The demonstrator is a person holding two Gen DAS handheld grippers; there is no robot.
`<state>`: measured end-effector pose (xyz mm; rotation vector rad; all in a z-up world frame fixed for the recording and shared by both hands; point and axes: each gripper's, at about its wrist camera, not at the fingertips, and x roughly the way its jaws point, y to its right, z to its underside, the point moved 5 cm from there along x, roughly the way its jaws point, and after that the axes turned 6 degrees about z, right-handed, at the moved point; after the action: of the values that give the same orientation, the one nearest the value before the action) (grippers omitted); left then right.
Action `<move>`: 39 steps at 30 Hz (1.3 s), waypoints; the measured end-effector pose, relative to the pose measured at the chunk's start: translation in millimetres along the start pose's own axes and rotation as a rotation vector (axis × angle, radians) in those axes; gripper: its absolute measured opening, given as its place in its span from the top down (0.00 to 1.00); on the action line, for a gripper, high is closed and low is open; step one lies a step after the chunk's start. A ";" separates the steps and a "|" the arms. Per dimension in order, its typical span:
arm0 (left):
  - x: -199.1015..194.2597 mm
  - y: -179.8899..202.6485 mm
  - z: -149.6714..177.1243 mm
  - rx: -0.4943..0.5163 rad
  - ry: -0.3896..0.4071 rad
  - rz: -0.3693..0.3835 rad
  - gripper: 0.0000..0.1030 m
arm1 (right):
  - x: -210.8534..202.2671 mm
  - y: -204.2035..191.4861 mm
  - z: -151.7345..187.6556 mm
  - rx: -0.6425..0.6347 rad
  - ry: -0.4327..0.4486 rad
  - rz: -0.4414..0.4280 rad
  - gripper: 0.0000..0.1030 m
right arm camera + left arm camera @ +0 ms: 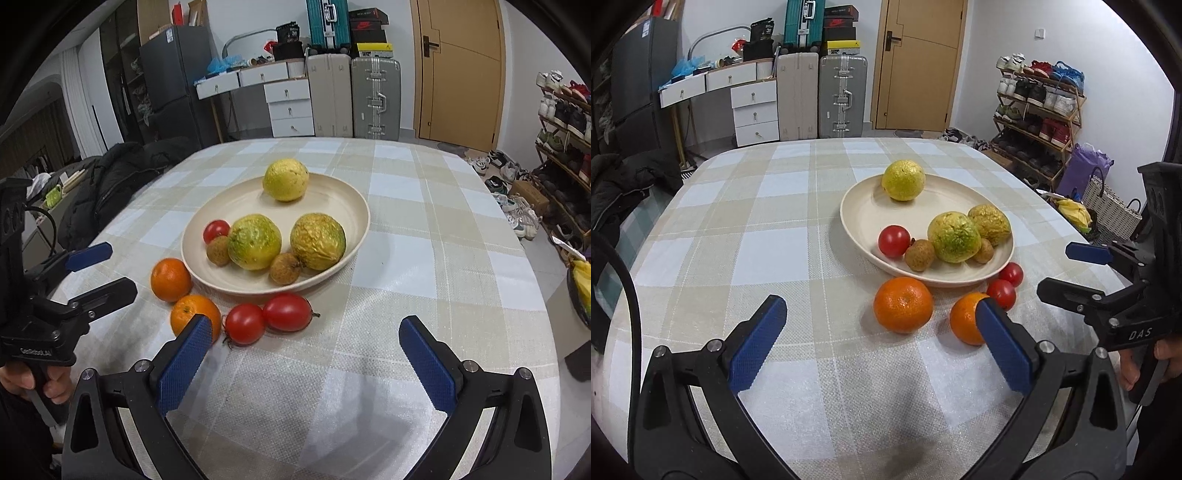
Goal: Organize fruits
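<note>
A cream plate [857,214] [332,199] holds three yellow-green fruits [955,236] [254,242], a tomato [894,240] [216,230] and two small brown fruits [919,254] [284,268]. In front of the plate, on the cloth, lie two oranges [903,304] [171,279] and two tomatoes [1001,293] [287,312]. My left gripper [880,302] [122,268] is open above the cloth just short of the oranges, with nothing between its pads. My right gripper [306,322] [1054,269] is open too, near the loose tomatoes and holding nothing.
The checked tablecloth [757,240] covers a rounded table. A black jacket [110,184] lies past its left edge. A shoe rack [1038,110], a woven bag [1108,203] and bananas [1075,214] stand to the right. Drawers, suitcases [375,96] and a door line the far wall.
</note>
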<state>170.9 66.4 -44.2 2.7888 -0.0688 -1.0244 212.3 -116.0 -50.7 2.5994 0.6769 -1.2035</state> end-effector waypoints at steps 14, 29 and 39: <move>11.9 2.4 6.1 0.007 -0.036 -0.003 0.01 | 9.1 -2.6 6.7 -0.012 -0.038 0.003 0.00; 15.4 5.3 8.1 0.006 -0.055 -0.010 0.01 | 17.7 10.0 9.2 0.021 -0.058 0.071 0.00; 23.6 -2.5 8.6 -0.018 -0.087 -0.012 0.01 | 33.4 20.4 9.4 0.023 -0.107 0.113 0.00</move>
<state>183.3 65.3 -66.2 2.7311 -0.0534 -1.1434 234.6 -126.4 -82.5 2.5317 0.4918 -1.3110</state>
